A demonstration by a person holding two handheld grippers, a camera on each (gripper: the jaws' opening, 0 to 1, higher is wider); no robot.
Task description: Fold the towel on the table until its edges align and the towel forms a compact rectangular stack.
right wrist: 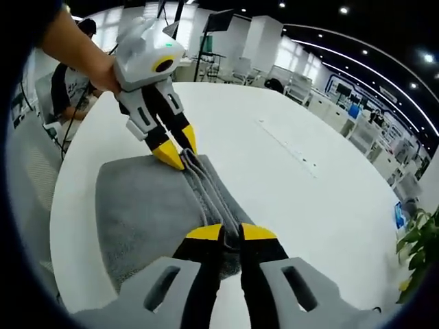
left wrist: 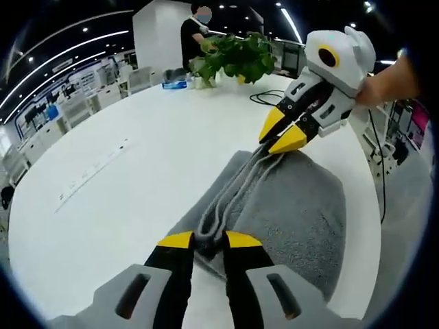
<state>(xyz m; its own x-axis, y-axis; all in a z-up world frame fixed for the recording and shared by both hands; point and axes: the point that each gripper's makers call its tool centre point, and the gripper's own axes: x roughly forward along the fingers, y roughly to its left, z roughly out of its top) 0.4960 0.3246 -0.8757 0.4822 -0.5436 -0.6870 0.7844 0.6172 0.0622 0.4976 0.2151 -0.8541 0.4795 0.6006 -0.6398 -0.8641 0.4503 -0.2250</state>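
Note:
A grey towel (left wrist: pixel 295 212) lies on the white table (left wrist: pixel 137 164), partly folded, with a bunched edge running between the two grippers. My left gripper (left wrist: pixel 209 241) is shut on one end of that edge at the bottom of the left gripper view. My right gripper (left wrist: pixel 281 133) pinches the far end, its yellow tips closed on the fabric. In the right gripper view, my right gripper (right wrist: pixel 231 234) is shut on the towel (right wrist: pixel 144 212), and my left gripper (right wrist: pixel 180 152) grips the far end of the same edge.
A leafy potted plant (left wrist: pixel 236 58) and a blue item (left wrist: pixel 174 84) stand at the table's far side, where a person (left wrist: pixel 193 34) stands. A black cable (left wrist: pixel 264 97) lies near the plant. Another plant (right wrist: pixel 420 243) shows at the right. Desks fill the room behind.

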